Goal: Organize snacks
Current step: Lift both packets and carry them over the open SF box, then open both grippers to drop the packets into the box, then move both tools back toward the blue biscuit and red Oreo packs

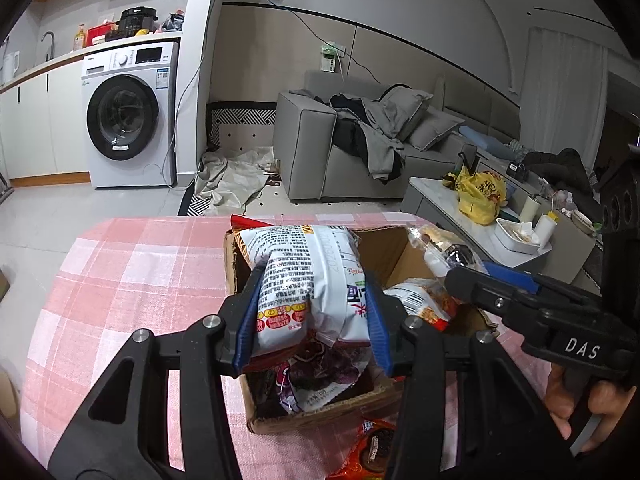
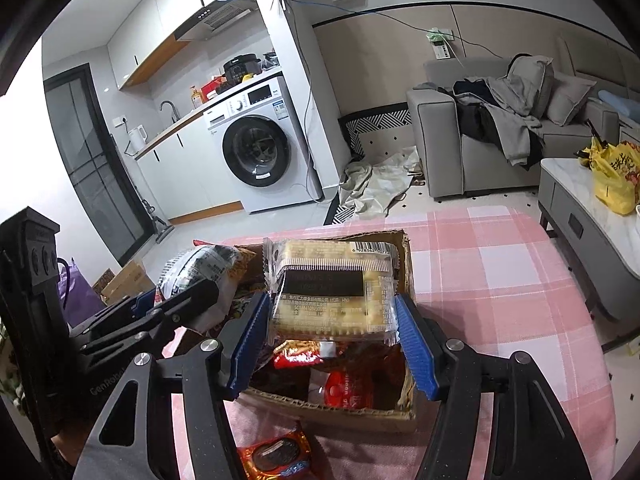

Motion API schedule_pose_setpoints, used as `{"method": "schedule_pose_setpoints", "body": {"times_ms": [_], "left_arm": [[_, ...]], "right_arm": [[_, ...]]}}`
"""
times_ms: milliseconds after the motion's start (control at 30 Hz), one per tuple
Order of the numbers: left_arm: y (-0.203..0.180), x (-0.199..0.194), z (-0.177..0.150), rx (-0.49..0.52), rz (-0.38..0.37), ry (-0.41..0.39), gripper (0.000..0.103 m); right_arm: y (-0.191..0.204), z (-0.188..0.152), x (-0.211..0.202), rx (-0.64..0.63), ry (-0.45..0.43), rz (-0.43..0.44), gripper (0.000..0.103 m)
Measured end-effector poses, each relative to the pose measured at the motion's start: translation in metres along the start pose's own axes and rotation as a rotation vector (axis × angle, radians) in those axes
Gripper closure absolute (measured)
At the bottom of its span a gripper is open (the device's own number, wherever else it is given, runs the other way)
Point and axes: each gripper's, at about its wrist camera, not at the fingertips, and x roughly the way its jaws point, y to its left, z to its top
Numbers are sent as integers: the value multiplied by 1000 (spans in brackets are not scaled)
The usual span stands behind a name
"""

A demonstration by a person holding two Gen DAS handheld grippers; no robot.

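A brown cardboard box (image 1: 320, 416) with several snack packs stands on the pink checked table. My left gripper (image 1: 314, 320) is shut on a white printed snack bag (image 1: 308, 276) and holds it over the box. My right gripper (image 2: 334, 320) is shut on a clear cracker pack (image 2: 332, 288) and holds it over the same box (image 2: 340, 410). The right gripper also shows in the left wrist view (image 1: 476, 280), and the left gripper with its bag shows in the right wrist view (image 2: 188, 300). Red and purple packs lie inside the box.
An orange chocolate biscuit pack (image 2: 276, 456) lies on the tablecloth (image 1: 132, 280) in front of the box. A low white coffee table (image 1: 440, 200) with a yellow bag stands to the right. A grey sofa and a washing machine stand beyond.
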Motion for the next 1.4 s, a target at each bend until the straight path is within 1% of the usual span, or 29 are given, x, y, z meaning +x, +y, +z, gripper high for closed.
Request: {"method": "schedule_pose_setpoints", "body": {"times_ms": [267,433,467,500,633,700,733,867,1067,1100,1133,1167,1267,1333,1400], "left_arm": [[-4,15,0,17,-1,7,59],[-7,29,-3,9,-5,33,59],[-7,30,-3,9,-5,32,59],[-8,32,-4,13,-4,33,59],[-6,34,-3,14,-6,32,59],[-8,33,-3,12,-7,27,59],[-7,34,-4,9,-7,24,59],[-9,35,-5,4,-16,29,59],[-13,32,-5,21,-28,35,59],[-14,29,-5,31,-26,30,57],[-15,26,-4,42,-21,25,51],[-17,22,-3,48,-16,23,40],[-18,9,-3,58,-5,15,21],[-19,1,-3,65,4,17,20],[-21,-8,-5,72,19,28,17]], "right_arm": [[-1,3,13,-11,9,-8,39],[-3,4,18,-15,15,-13,38],[-3,5,19,-18,17,-10,36],[-2,5,18,-23,15,-4,33],[-2,5,12,-36,-3,-14,23],[-1,3,5,-52,-15,-12,12],[0,2,2,-64,-21,-15,10],[3,-4,-7,-107,-30,-41,4],[-6,-9,-13,-95,-24,-67,2],[-9,-11,-14,-90,-24,-72,1],[-9,-12,-16,-86,-25,-76,1],[-11,-12,-18,-82,-25,-79,1],[-15,-17,-24,-67,-26,-93,1],[-17,-21,-28,-52,-25,-99,1],[-19,-24,-30,-46,-19,-100,1]]}}
